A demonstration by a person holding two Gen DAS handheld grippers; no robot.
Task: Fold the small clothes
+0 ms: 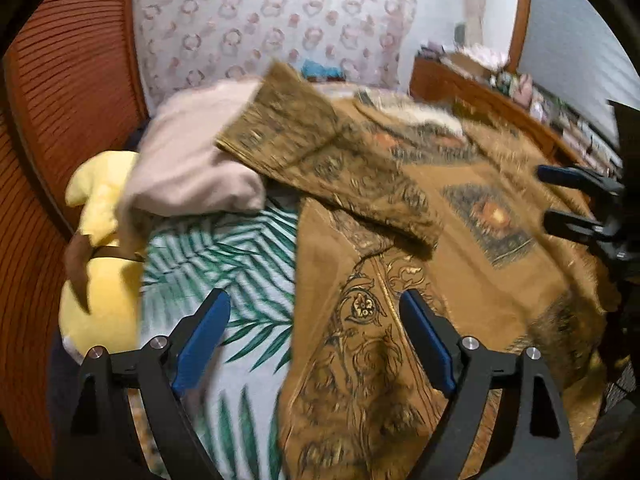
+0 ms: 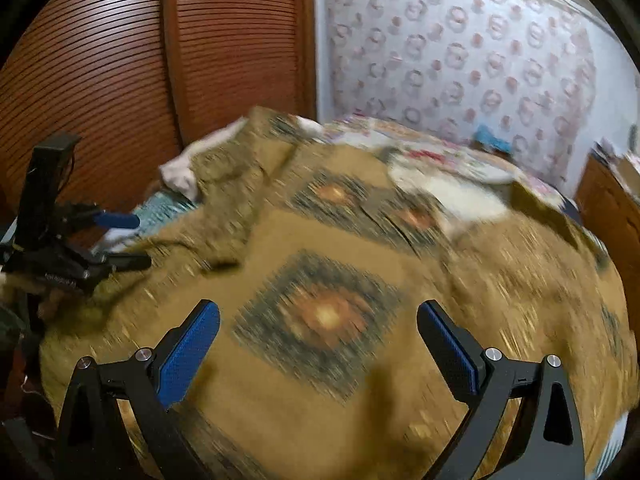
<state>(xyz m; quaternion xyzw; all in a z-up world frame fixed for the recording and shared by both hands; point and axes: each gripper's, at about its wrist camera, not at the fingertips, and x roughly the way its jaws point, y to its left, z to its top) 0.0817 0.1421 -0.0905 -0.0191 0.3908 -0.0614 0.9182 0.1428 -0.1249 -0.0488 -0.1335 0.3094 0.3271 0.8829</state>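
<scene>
A mustard-brown patterned shirt [image 1: 460, 240] [image 2: 280, 400] lies spread over a bed. One sleeve [image 1: 320, 152] is folded across its body. My left gripper [image 1: 314, 300] hovers open above the shirt's left edge, half over the leaf-print sheet [image 1: 224, 248], with nothing between its blue pads. My right gripper [image 2: 318, 310] stands open just above a diamond motif in the shirt's middle, holding nothing. Each gripper also shows in the other's view: the right gripper [image 1: 548, 194] at the right edge, the left gripper [image 2: 138, 240] at the left. Both views are blurred by motion.
A pale pink cloth [image 1: 192, 160] and a yellow plush toy [image 1: 104, 300] lie left of the shirt. A white cloth [image 2: 180, 172] sits at its far corner. Reddish louvred doors [image 2: 100, 80] stand behind, with a patterned curtain [image 1: 260, 20] and a cluttered wooden shelf [image 1: 480, 92].
</scene>
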